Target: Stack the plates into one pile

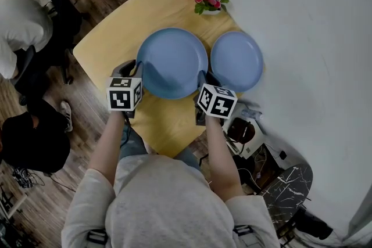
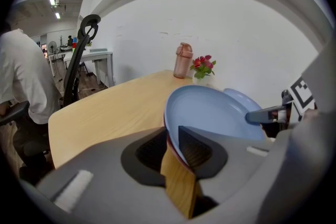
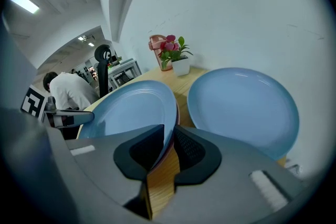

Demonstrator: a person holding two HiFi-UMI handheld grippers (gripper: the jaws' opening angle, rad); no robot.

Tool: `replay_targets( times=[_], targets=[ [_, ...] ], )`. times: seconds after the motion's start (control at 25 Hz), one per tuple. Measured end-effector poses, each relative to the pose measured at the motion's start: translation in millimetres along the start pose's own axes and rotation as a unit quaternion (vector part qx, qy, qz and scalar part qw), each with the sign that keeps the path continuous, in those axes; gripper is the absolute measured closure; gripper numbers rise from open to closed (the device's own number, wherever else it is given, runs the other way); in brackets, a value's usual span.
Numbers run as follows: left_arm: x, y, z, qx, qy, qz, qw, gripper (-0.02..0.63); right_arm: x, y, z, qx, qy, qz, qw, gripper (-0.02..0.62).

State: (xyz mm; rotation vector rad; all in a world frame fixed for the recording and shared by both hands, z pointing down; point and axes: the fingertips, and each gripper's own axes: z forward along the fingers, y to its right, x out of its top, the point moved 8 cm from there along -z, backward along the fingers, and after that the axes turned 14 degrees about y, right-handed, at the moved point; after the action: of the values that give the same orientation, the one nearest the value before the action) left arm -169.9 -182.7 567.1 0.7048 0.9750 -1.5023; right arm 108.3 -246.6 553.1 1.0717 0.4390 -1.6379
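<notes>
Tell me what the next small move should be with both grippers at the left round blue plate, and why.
Probably close both on the rim of the left round blue plate. The left gripper and right gripper straddle opposite edges, neither clearly clamped, and the right round blue plate lies beside it on the wooden table, not yet stacked.

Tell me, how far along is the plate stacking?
Done: nothing yet. The left plate and right plate lie side by side on the table. In hand: the left gripper and right gripper each have the left plate's near rim between their jaws, though neither looks clamped. Left: grip it, lift it and set it on the right plate.
</notes>
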Motion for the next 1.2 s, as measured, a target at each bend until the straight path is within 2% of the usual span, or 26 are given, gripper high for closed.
replay_targets(
  times=[0.32, 0.72, 0.84, 1.0, 1.12, 1.2],
  targets=[
    [3.3, -0.4, -6.3, 0.005, 0.032, 0.018, 0.9993, 0.463, 0.7, -0.9, -3.7, 0.0, 0.021, -0.018, 1.0, 0.538],
    [19.5, 7.4, -32.7, 0.017, 0.086, 0.019, 0.9959, 0.465, 7.4, 0.0, -12.7, 0.02, 0.041, -0.046, 0.998, 0.528],
    [28.9, 11.0, -41.9, 0.021, 0.112, 0.023, 0.9933, 0.465, 16.5, -2.4, -17.6, 0.041, 0.07, -0.058, 0.995, 0.528],
    [42.3, 18.9, -56.7, 0.028, 0.151, 0.03, 0.9877, 0.482, 29.8, -11.9, -28.5, 0.09, 0.104, -0.074, 0.988, 0.532],
    [54.6, 27.4, -68.9, 0.029, 0.178, 0.038, 0.9829, 0.502, 41.1, -18.6, -42.6, 0.108, 0.136, -0.092, 0.981, 0.585],
    [63.2, 32.7, -79.3, 0.033, 0.199, 0.045, 0.9784, 0.526, 48.4, -22.1, -52.1, 0.113, 0.154, -0.103, 0.976, 0.592]
  ],
)
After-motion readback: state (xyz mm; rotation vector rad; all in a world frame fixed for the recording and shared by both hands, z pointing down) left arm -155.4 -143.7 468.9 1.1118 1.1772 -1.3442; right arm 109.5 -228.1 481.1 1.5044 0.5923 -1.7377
